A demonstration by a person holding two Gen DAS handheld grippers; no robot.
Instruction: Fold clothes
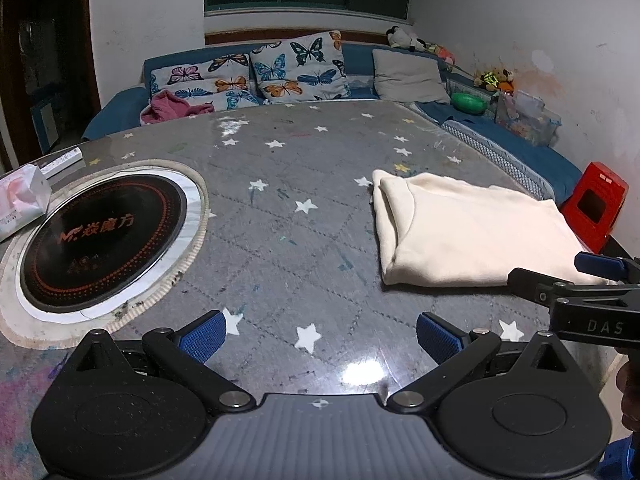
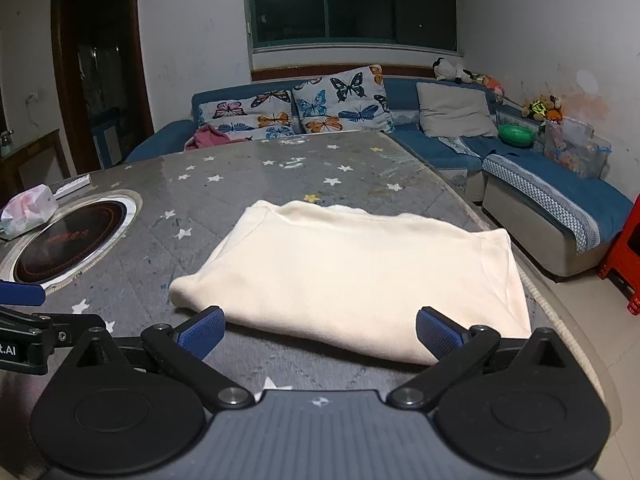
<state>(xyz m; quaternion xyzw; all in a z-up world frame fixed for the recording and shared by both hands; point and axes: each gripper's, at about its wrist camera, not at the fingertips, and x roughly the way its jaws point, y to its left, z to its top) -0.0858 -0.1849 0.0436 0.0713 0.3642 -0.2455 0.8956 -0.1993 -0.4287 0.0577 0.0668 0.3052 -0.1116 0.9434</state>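
Star-print table, folded cream garment near right edge, left tool and right tool released

The folded garment is plain cream, with no print. The bench under it is grey, quilted in a dashed diamond grid and scattered with white stars and a few yellow ones. Set into it is a round black cooktop ringed with orange dots and bearing orange lettering, inside a white surround. The fingers carry ribbed blue pads on black links. Behind, the sofa is blue; two cushions show butterflies in blue, orange, pink and black on pale cloth, another cushion is plain grey. A stool is red, a bowl green.
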